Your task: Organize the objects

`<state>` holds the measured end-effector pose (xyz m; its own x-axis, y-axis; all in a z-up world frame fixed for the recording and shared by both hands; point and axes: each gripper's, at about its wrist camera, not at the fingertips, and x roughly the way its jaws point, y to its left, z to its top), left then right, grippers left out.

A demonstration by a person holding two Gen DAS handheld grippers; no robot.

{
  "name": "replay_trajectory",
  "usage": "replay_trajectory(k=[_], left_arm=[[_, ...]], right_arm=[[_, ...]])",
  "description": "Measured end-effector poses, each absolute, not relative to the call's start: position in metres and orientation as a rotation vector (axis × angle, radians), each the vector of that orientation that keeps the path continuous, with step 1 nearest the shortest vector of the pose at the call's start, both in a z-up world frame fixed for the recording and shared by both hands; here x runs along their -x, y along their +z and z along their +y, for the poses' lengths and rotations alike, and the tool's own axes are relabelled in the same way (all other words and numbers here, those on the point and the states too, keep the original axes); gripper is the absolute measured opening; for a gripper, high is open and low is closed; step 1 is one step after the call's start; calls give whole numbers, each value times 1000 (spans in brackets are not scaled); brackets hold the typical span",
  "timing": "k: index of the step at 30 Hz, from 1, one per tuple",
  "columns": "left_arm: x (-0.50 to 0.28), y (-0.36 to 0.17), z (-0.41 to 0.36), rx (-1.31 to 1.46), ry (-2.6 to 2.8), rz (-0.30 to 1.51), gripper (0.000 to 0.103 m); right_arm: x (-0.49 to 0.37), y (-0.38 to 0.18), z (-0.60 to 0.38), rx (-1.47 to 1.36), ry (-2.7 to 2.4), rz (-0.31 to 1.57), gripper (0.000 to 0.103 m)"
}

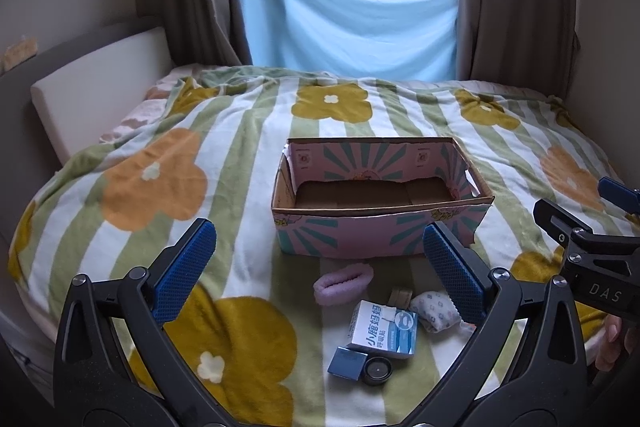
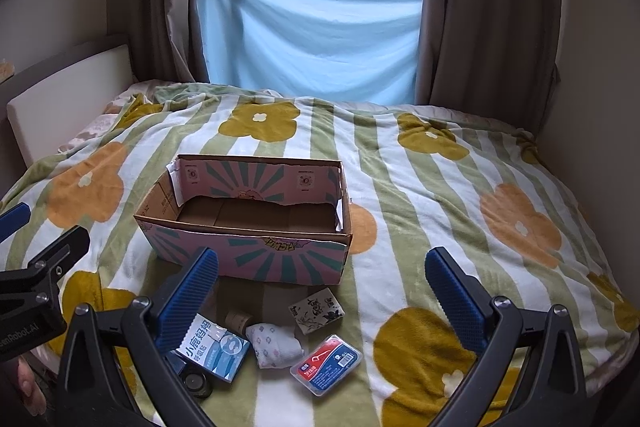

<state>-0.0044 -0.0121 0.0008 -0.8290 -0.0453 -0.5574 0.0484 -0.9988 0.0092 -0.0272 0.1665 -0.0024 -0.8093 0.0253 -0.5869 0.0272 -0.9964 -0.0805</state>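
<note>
An open, empty pink cardboard box (image 1: 380,231) (image 2: 248,255) sits mid-bed. In front of it lie small items: a purple hair clip (image 1: 343,283), a white-blue carton (image 1: 386,333) (image 2: 214,349), a rolled white sock (image 1: 434,309) (image 2: 274,345), a blue square case (image 1: 347,362), a black round lid (image 1: 377,370) (image 2: 196,383), a tape roll (image 1: 401,297) (image 2: 239,321), a patterned small box (image 2: 317,311) and a red-blue plastic case (image 2: 326,363). My left gripper (image 1: 320,271) is open above them. My right gripper (image 2: 322,295) is open above them too.
A flowered striped blanket (image 1: 200,147) covers the bed. A white headboard (image 1: 96,87) stands at the left. Curtains and a blue cloth (image 1: 348,23) hang at the window behind. The right gripper shows at the left wrist view's right edge (image 1: 592,243).
</note>
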Motion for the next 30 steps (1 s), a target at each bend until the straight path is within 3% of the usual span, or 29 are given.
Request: replay_trajectory(k=[30], left_arm=[[5, -5, -15, -926, -2951, 21, 103]], right_arm=[[25, 1, 165, -947, -2994, 129, 103]])
